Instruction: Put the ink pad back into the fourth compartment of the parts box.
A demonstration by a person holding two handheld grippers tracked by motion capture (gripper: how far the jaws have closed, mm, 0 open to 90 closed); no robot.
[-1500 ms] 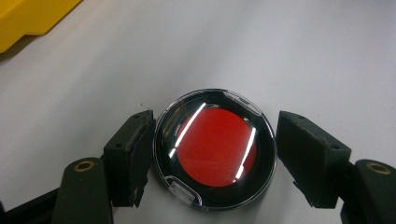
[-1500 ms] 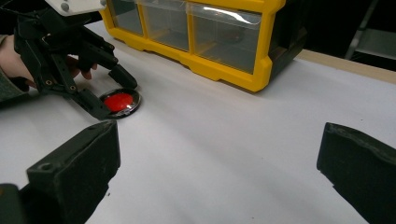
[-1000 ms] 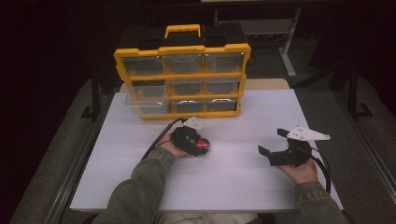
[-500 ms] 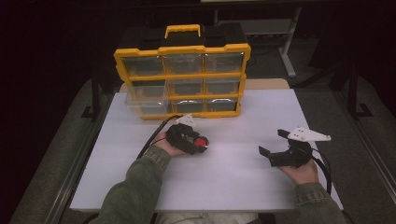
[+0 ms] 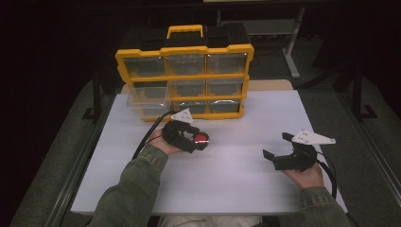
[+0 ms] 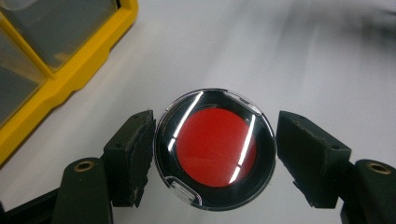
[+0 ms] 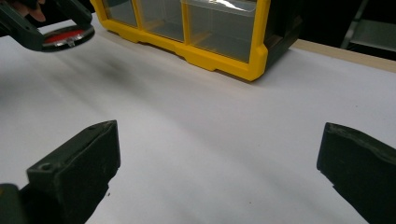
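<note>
A round black-rimmed case with a red centre and a clear lid (image 6: 211, 142) sits between the jaws of my left gripper (image 6: 215, 156), which is shut on it. In the high view this gripper (image 5: 196, 140) hovers over the white table just in front of the yellow drawer organizer (image 5: 184, 49). My right gripper (image 5: 276, 145) rests low at the table's right side, its jaws wide open around bare table (image 7: 219, 140). The right gripper view also catches the red case (image 7: 65, 35) at upper left.
The organizer (image 7: 219, 56) stands at the table's far edge with several clear drawers; one drawer on its left side (image 5: 146, 97) is pulled out. Its yellow frame (image 6: 60, 79) lies close beside the left jaws. A white sheet (image 5: 227, 184) covers the table.
My left gripper has carried the red case slightly away from the person, toward the organizer. The right gripper has stayed in place, open.
</note>
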